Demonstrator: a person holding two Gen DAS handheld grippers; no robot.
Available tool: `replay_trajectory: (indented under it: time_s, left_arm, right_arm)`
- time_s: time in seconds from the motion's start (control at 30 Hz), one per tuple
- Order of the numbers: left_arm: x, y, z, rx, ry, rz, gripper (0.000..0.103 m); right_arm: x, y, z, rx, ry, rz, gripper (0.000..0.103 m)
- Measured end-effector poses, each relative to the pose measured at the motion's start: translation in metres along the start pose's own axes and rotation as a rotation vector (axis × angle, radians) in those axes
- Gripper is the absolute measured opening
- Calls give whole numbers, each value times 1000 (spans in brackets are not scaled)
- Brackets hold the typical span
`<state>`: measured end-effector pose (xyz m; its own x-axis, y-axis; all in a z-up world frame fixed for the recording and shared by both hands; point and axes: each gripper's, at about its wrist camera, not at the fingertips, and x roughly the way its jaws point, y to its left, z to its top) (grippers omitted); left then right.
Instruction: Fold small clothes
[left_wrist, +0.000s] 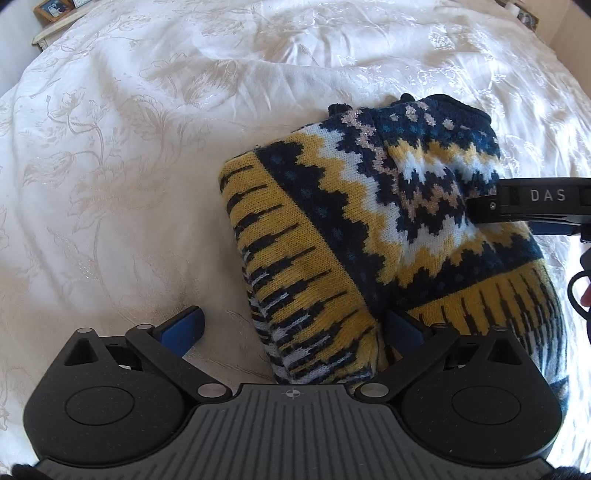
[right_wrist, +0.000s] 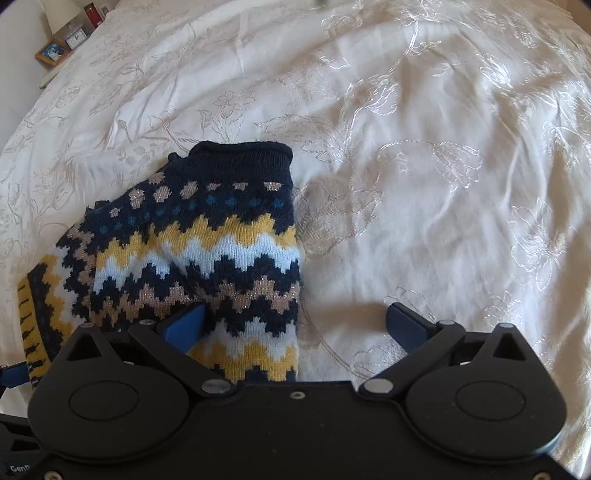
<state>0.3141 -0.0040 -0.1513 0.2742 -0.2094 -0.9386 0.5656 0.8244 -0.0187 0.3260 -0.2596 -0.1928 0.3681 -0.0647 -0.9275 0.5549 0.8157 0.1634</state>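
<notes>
Sweater beneath both wide-spread grippers, left and right.

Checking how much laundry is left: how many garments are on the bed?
1. A navy, yellow and white patterned knit sweater, already folded over itself, lies on the white bedspread between both open grippers. Anything beneath it would be hidden.

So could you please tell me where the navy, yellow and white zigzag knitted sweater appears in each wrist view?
Left wrist: the navy, yellow and white zigzag knitted sweater fills centre-right, reaching the open left gripper.
Right wrist: lower left, its right edge between the fingers of the open right gripper.
Shared landmark: the wooden picture frame, top left in both.
</notes>
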Motion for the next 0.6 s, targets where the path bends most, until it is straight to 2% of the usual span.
replay_trajectory:
  time_s: [0.17,0.33,0.47,0.6]
  left_arm:
    - [-1,-1,2,2,3,-7,103]
    - [-20,-4,1,1,-12,-17,103]
    - [-41,-11,-15,19,-46,-51,103]
    - [-55,-22,-39,36,-55,-71,103]
  right_arm:
    - [0,0,3,-15,12,10,103]
    - [-26,-6,1,24,-52,55,103]
    - [-53,-12,-21,35,-106,87,103]
    - [-63,-18,-53,25,-103,73,103]
